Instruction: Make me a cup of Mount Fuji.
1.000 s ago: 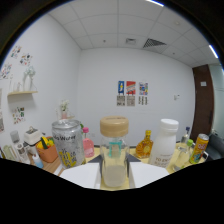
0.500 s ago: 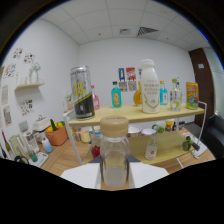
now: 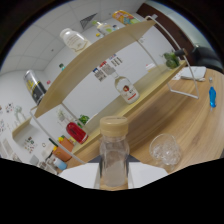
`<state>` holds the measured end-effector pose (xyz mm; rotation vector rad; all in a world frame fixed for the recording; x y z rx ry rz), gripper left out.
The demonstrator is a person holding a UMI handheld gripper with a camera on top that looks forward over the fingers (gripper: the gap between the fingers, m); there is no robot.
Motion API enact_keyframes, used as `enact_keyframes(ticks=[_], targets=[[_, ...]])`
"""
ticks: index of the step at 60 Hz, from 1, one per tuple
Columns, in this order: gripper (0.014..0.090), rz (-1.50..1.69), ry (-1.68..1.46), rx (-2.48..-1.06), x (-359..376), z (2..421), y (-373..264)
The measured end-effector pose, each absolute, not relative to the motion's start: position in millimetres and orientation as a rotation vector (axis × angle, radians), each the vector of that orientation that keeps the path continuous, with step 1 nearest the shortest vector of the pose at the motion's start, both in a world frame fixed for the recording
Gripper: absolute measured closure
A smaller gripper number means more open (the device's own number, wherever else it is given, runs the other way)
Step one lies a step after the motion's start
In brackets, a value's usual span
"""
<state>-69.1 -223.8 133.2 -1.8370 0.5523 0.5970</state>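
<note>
A clear bottle [image 3: 114, 156] with a tan cap [image 3: 113, 126] stands upright between my white fingers [image 3: 80, 176], and my gripper [image 3: 114, 176] is shut on it. The bottle looks nearly empty or holds clear liquid. Just ahead of the fingers and to the right, a short clear glass [image 3: 164, 148] with ice in it sits on the wooden table [image 3: 200, 127]. The bottle is held apart from the glass, to its left.
A two-tier wooden shelf [image 3: 100, 56] on a white wire frame crosses the view at a slant beyond the bottle. It carries a white jug [image 3: 74, 39], a red-labelled bottle [image 3: 126, 90], a red can [image 3: 76, 132] and a tall can [image 3: 32, 85]. A blue item [image 3: 212, 96] lies on the table.
The view has dropped and rolled, so the shelf now slants overhead. The held bottle stays between the fingers. The glass with ice has come into view beside it.
</note>
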Motion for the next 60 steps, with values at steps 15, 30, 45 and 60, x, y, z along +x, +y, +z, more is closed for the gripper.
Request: enact_keyframes(ticks=[15,30,45,60], targets=[[0.0687,1.144,1.033,-1.598,-74.2,143.0,-223.1],[0.0689,1.488,1.322,-1.387,-72.6,139.2,-222.0],[0.0687,1.548,1.378,-1.331,-67.7,142.4,-220.7],[0.0685,1.156,0.957,-1.560,-68.9,184.5,-230.8]])
